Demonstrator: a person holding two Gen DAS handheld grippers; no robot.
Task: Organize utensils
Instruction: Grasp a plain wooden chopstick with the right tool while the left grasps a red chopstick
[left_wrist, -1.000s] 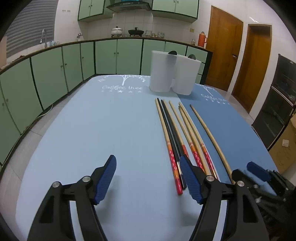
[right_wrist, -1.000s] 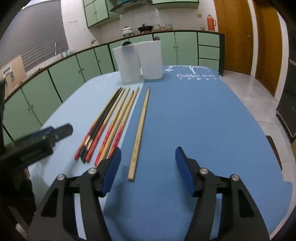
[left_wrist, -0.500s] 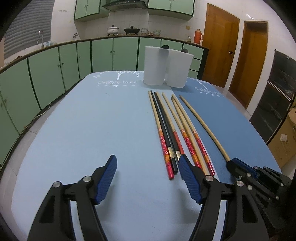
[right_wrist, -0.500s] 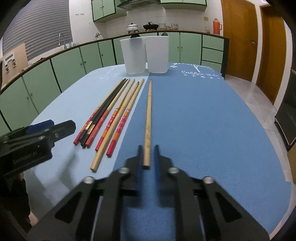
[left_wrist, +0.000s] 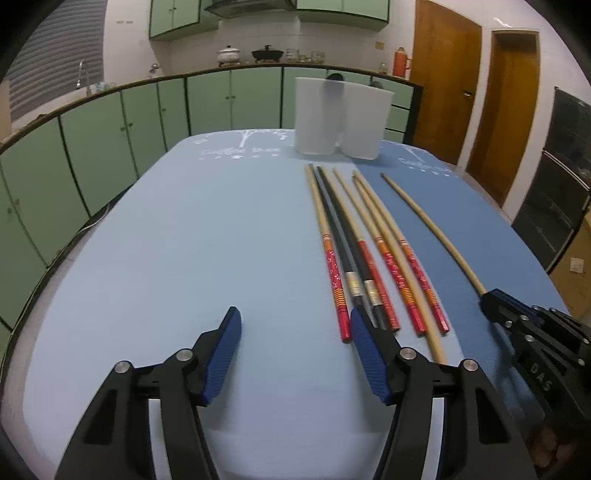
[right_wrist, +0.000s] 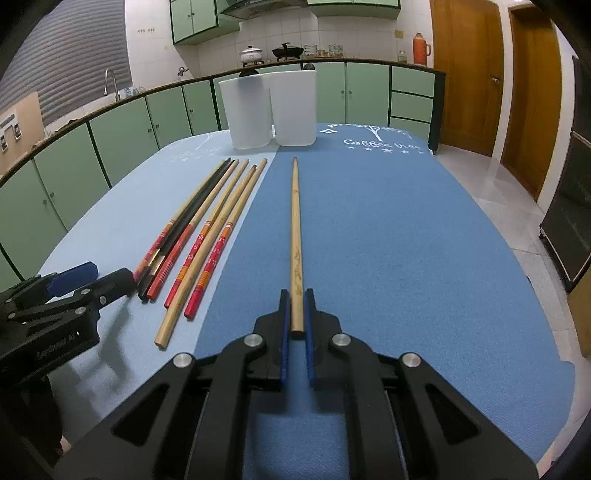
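My right gripper (right_wrist: 295, 325) is clamped on the near end of a plain chopstick (right_wrist: 295, 229), its blue pads (right_wrist: 283, 343) pressed to either side of the stick. The stick runs straight away from me toward two white tubs (right_wrist: 269, 110) that stand side by side, touching, at the far end of the table (right_wrist: 406, 240). It lies on the darker blue half of the cloth, apart from the others.

The other chopsticks (right_wrist: 199, 236) lie in a loose row to its left, on the paler half (several with red and orange patterned ends, two black, one plain wood), all pointing roughly at the tubs.

My left gripper (left_wrist: 295, 350) hovers low over the pale cloth with its jaws apart; they have just been closing a little, and nothing is between them. Its right pad (left_wrist: 367, 354) sits just at the near ends of the black sticks (left_wrist: 343, 236), and I cannot tell whether it touches them.

From the left camera, my right gripper (left_wrist: 491, 299) shows at the right edge, closed over the near end of the plain stick (left_wrist: 432, 225). Green cabinets (left_wrist: 110, 133) curve behind the table.
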